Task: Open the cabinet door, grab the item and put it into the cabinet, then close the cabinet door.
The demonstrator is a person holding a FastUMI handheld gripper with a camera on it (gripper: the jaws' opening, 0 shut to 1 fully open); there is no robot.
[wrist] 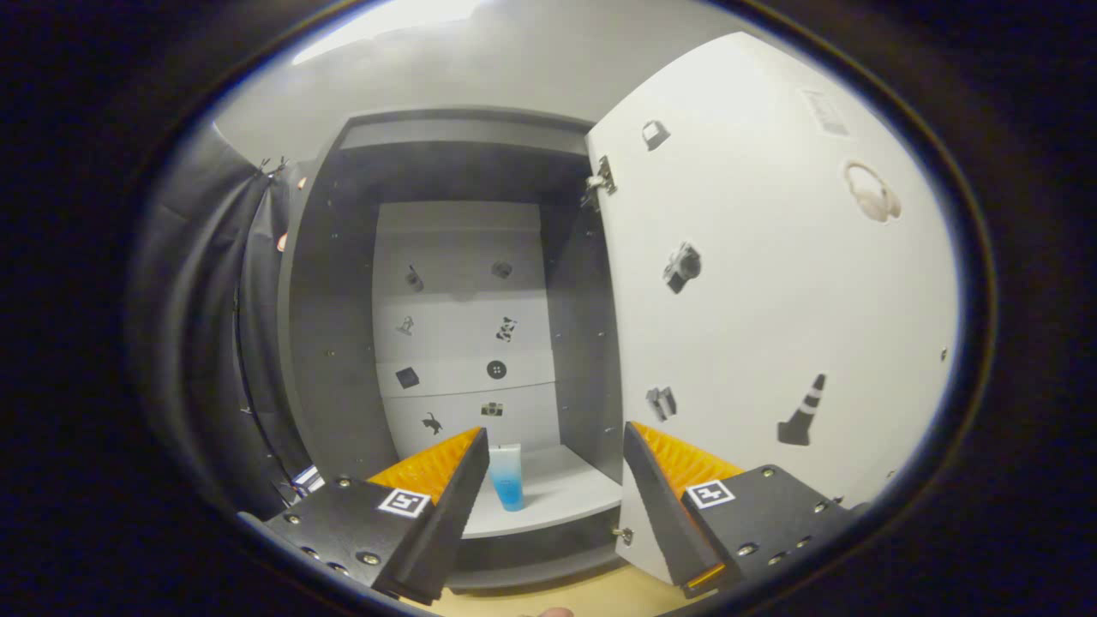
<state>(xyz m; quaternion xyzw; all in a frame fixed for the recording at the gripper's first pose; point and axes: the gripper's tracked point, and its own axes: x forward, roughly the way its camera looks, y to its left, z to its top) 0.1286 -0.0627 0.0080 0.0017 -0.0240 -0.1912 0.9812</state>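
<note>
The cabinet (334,343) is a tall grey box, standing open, its back panel pale and dotted with small picture stickers. Its door (771,283) is white, hinged on the right side and swung wide out toward 3 o'clock, its inner face carrying stickers too. On the pale bottom shelf stands the bottle (506,476), upright, white on top and blue below, at about 10 o'clock on the shelf, near the front edge.

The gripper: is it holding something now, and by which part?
Nothing. The gripper is open; the blue bottle stands free on the cabinet shelf beyond its fingers.
</note>
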